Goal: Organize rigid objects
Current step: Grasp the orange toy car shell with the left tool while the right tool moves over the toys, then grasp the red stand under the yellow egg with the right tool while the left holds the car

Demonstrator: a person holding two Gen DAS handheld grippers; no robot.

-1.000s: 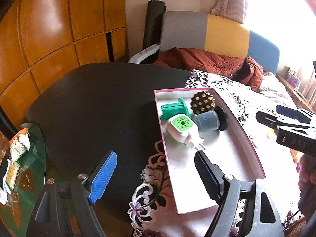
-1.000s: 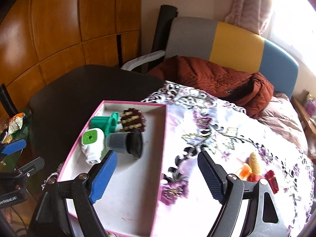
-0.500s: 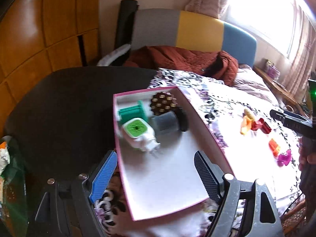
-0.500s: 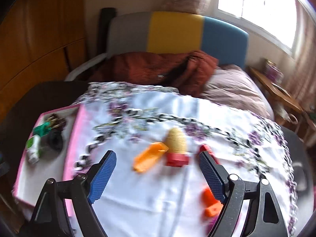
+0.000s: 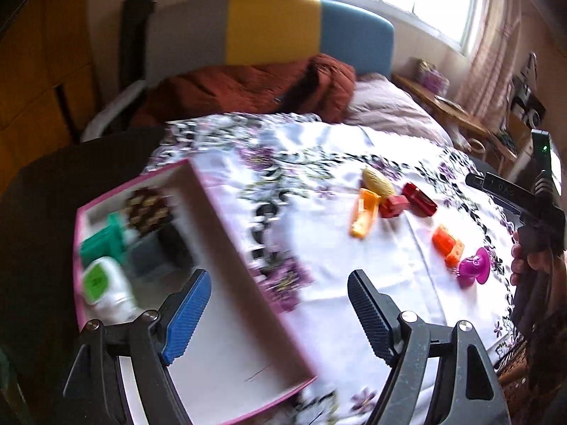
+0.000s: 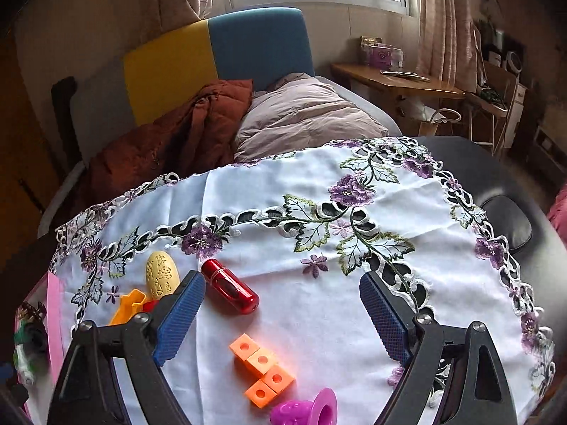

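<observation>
On the bench, a white tablecloth point(image 6: 319, 311) with purple embroidered flowers is spread, and the loose things are scattered on it. Through the left wrist camera the left gripper point(image 5: 280, 304) is seen with its jaws wide apart and nothing between them, held above the right wall of a pink-edged tray point(image 5: 230, 233). Only in this view is the inside of the tray shown well: a green spool point(image 5: 102, 244), a brown studded piece point(image 5: 147, 209), a grey cylinder point(image 5: 149, 251) and a white plug-in device with a green top point(image 5: 104, 290) are gathered at its far end, somewhat blurred. The right gripper point(image 5: 510, 194) is seen here only from the side at the right edge, gripped by a hand point(image 5: 528, 258).

Through the right wrist camera the right gripper point(image 6: 281, 311) is shown from behind, its jaws also released and empty, above the cloth. Here the tray point(image 6: 53, 304) appears only as a strip at the left edge. The loose things are seen sharply: a yellow egg point(image 6: 161, 274), an orange scoop-like piece point(image 6: 129, 306), a red capsule point(image 6: 230, 287) just beside the left finger, an orange block piece point(image 6: 262, 368) and a magenta cup point(image 6: 308, 409) at the lower edge. A small red block point(image 5: 393, 205), touching the egg, is seen clearly only in the left view.
</observation>
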